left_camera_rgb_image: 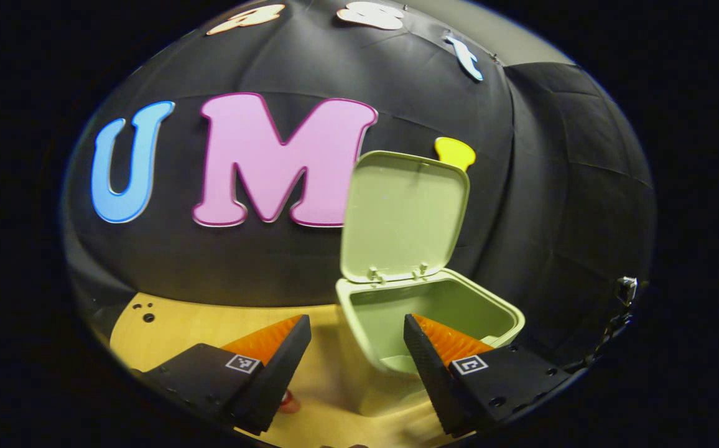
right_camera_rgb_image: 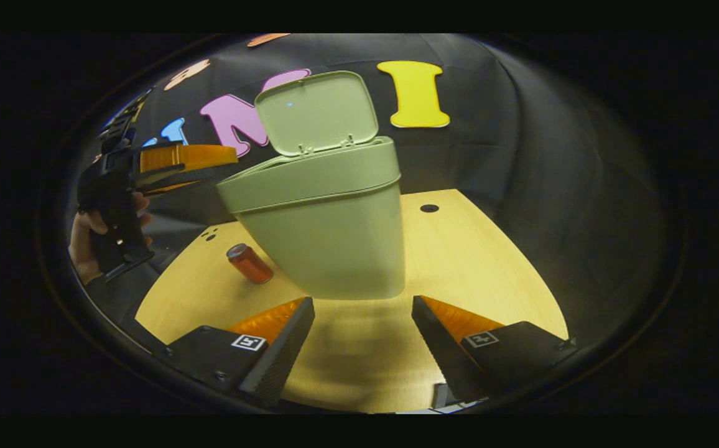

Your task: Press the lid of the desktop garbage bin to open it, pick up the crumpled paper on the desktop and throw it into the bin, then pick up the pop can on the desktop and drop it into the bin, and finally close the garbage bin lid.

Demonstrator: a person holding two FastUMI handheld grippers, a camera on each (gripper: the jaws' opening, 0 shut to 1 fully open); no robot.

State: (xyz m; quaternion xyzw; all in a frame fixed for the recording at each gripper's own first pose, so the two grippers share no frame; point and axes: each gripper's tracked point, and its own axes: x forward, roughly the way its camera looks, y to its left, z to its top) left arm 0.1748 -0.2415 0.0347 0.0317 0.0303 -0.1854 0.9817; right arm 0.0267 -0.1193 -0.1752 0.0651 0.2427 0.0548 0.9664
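Note:
The pale green bin [right_camera_rgb_image: 328, 230] stands on the wooden table [right_camera_rgb_image: 477, 261] with its lid [right_camera_rgb_image: 316, 112] swung up and back. In the left gripper view, the bin's open mouth [left_camera_rgb_image: 434, 311] lies just ahead, with the lid [left_camera_rgb_image: 403, 214] upright behind it. My left gripper [left_camera_rgb_image: 356, 330] is open above the bin's near rim with nothing between its fingers. A red pop can [right_camera_rgb_image: 249, 263] lies on its side on the table left of the bin; a sliver of the can [left_camera_rgb_image: 288, 403] shows under my left finger. My right gripper [right_camera_rgb_image: 362, 311] is open and hangs low in front of the bin.
A hand [right_camera_rgb_image: 83, 242] holds the left gripper [right_camera_rgb_image: 226, 163] level with the bin's rim at its left side. The table has a round hole [right_camera_rgb_image: 429, 208] behind the bin and small holes [right_camera_rgb_image: 210, 235] at its far left. Black cloth walls surround the table.

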